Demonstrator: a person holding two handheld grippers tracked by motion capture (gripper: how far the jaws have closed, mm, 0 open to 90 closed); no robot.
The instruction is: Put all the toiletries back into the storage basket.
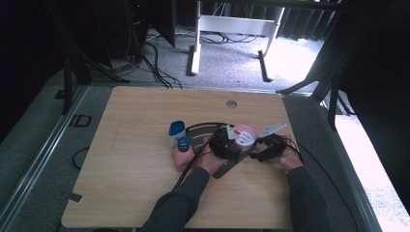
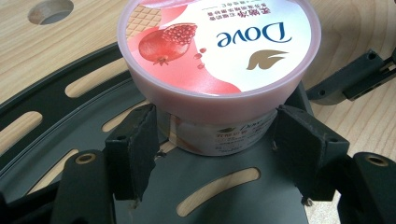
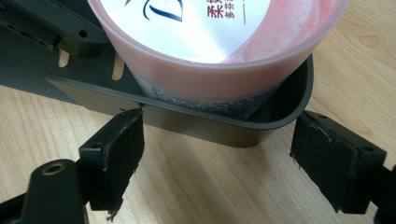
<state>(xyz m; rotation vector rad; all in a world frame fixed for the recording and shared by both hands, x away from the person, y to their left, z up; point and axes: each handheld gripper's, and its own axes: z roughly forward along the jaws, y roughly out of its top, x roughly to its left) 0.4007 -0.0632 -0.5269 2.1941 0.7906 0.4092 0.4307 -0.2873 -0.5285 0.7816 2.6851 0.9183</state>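
Wood-grain table [image 1: 135,159] carries everything here, a pale board with a round hole [image 1: 231,103] near its far edge, standing on grey carpet with cables, a white desk frame [image 1: 232,29] beyond it and black curtains to both sides. On it lies a dark curved rack [image 2: 60,126] with long slots, and on the rack's end stands a pink tub [image 2: 219,51] with a pomegranate on its lid. The left gripper [image 2: 215,140] reaches the tub from the person's side: the tub's body sits between its two black pads, each pad just beside the wall under the lid's rim, and I cannot tell whether they press it; the jaws stand wide. The right gripper [image 3: 217,154] faces the rack's rounded end, with the tub just ahead of and above its pads; its jaws stand open on nothing, the bare wood between them. In the high view the two grippers meet at the tub from either side, hands close together, sleeves coming in from the near edge. Left of the left gripper, near its hand, stand a white bottle with a blue cap [image 1: 176,131] and a pink bottle with a blue top [image 1: 183,153], close together.
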